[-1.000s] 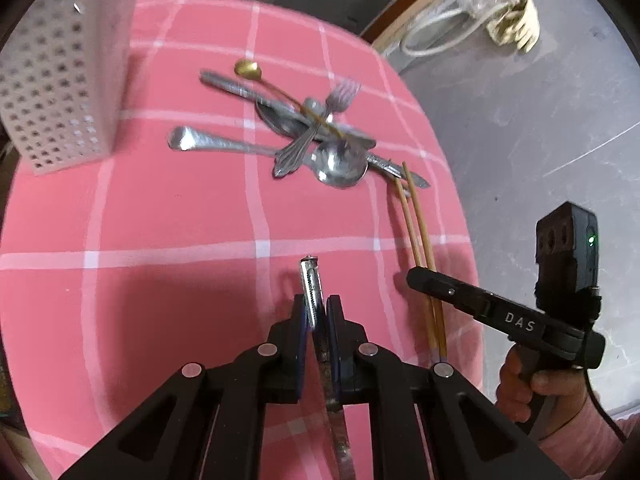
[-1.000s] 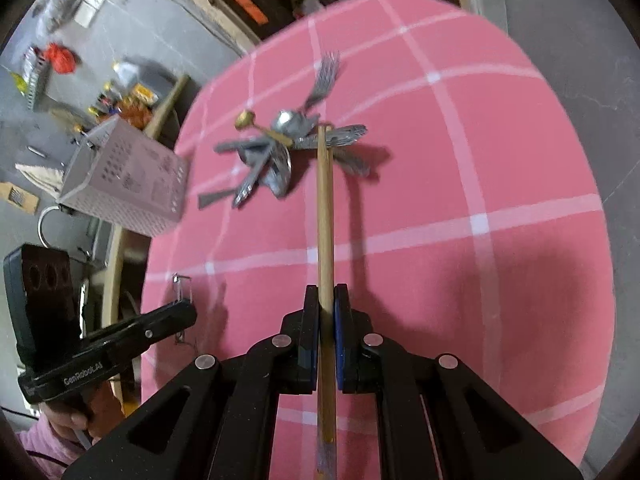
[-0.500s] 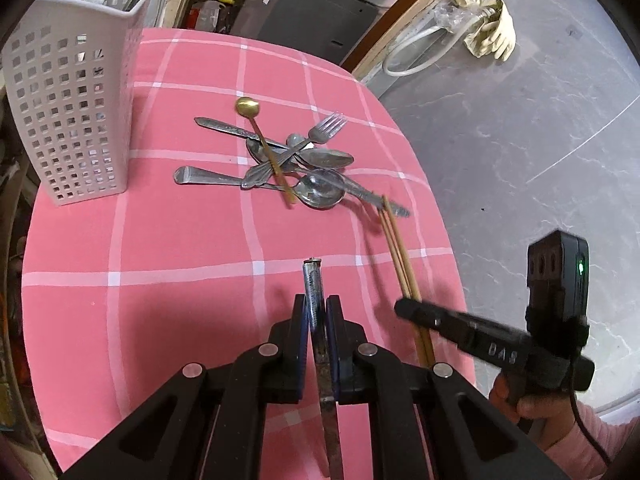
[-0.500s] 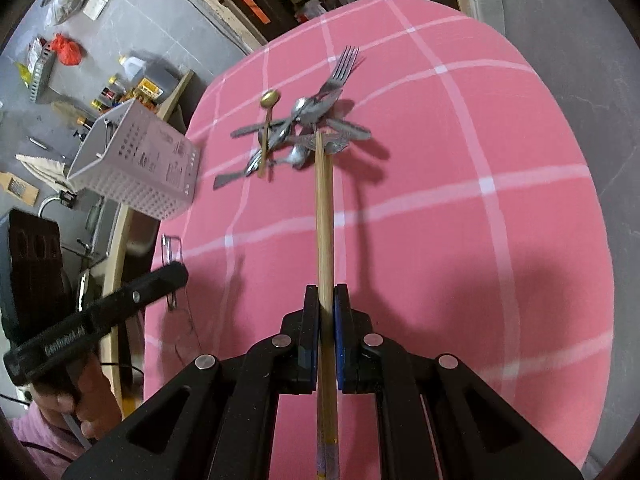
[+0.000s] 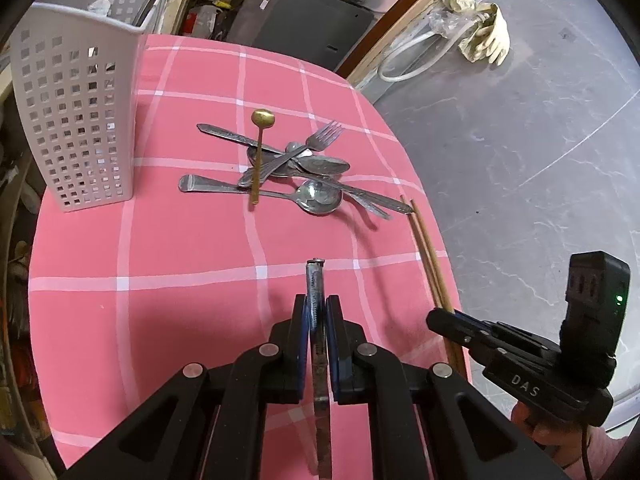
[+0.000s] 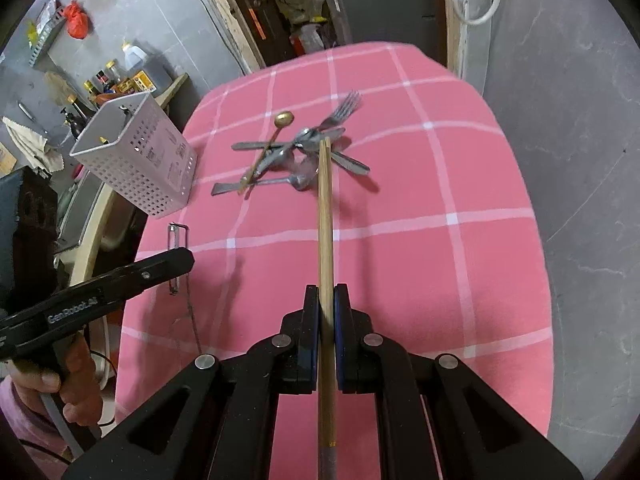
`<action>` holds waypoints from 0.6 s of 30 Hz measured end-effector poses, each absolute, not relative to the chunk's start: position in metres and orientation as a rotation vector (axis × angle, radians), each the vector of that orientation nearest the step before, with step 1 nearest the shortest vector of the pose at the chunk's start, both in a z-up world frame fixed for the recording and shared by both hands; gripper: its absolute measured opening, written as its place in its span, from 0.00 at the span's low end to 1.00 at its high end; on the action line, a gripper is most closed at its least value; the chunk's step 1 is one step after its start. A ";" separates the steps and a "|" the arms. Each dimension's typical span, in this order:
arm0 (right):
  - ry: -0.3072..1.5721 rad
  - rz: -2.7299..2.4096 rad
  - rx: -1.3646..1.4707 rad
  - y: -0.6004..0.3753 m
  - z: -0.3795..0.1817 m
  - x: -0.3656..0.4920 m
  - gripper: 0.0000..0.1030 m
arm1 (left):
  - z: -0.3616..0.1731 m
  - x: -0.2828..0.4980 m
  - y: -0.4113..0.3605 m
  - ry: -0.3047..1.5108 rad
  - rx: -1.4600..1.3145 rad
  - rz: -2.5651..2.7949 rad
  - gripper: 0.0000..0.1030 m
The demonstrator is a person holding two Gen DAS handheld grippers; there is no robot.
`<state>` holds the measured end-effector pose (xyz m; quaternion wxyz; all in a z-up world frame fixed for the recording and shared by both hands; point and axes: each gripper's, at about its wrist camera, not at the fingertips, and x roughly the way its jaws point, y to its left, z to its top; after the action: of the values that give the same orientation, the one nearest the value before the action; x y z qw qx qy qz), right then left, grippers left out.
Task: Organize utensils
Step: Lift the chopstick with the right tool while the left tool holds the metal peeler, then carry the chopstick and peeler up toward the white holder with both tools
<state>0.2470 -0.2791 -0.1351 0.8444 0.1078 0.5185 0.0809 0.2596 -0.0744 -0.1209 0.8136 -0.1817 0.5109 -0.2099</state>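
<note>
My left gripper [image 5: 317, 312] is shut on a thin metal utensil [image 5: 316, 280] held above the pink checked tablecloth [image 5: 180, 248]. My right gripper [image 6: 327, 300] is shut on a pair of wooden chopsticks [image 6: 325, 208]; they also show in the left wrist view [image 5: 430, 256]. A heap of metal spoons and forks [image 5: 296, 168] with a small gold spoon [image 5: 260, 148] lies in the middle of the table; it shows in the right wrist view too [image 6: 296, 156]. A white perforated utensil holder [image 5: 76, 120] stands at the far left, seen also from the right wrist [image 6: 136, 160].
The table's right edge [image 5: 444, 240] drops to a grey floor. Shelves, bottles and clutter stand behind the table [image 6: 120, 76]. A hose and gloves lie on the floor [image 5: 476, 40].
Both grippers have lifted and drawn back with their loads. The chopsticks have come up off the table and the holder now shows in full.
</note>
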 end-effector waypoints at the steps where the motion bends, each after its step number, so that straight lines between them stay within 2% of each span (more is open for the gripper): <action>1: 1.086 0.169 0.225 -0.281 -0.131 0.245 0.06 | -0.120 0.259 -0.074 1.088 -0.387 -0.449 0.08; 9: 0.868 0.231 0.303 -0.293 -0.095 0.240 0.06 | -0.107 0.259 -0.072 1.050 -0.381 -0.460 0.08; 18: 0.618 0.336 0.274 -0.269 -0.035 0.277 0.06 | -0.049 0.272 -0.040 0.879 -0.413 -0.411 0.08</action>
<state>0.2772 -0.2686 -0.0352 0.9296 0.1336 0.3017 0.1641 0.2720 -0.0400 -0.0491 0.8642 -0.1972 0.4194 -0.1960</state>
